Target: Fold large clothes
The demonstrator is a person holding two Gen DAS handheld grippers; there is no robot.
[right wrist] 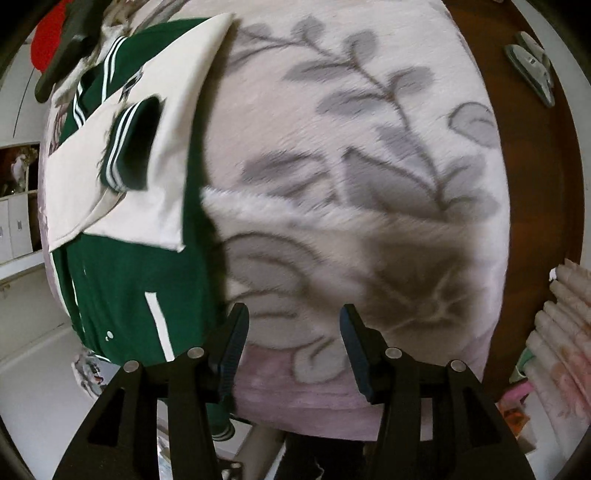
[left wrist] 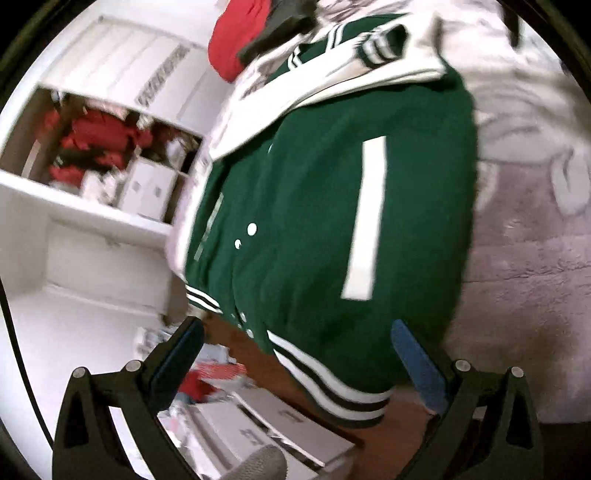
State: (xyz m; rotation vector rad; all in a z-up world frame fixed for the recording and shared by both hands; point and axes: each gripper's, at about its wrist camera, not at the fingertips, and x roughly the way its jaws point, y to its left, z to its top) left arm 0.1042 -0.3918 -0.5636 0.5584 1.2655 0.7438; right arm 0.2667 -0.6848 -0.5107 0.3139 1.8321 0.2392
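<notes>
Nearest in the left wrist view, the left gripper stands spread wide with nothing between its black fingers and blue pads, hanging over the striped hem of the green varsity jacket with white sleeves. In the right wrist view, the right gripper is also parted and empty, poised above the fuzzy pink blanket with a grey leaf pattern.

The jacket lies spread flat on that blanket, to the left of the right gripper, front side up, showing a white pocket stripe and white snap buttons. Both white sleeves are folded across its far part, and a green cuff with white stripes rests on top of them.

Beyond the jacket, at the blanket's far left edge, a red object sits beside a dark shape too blurred to identify. Left of the blanket stand white shelves holding red items. To the far right, brown wooden floor borders the blanket, and a pair of grey shoes lies on it.
</notes>
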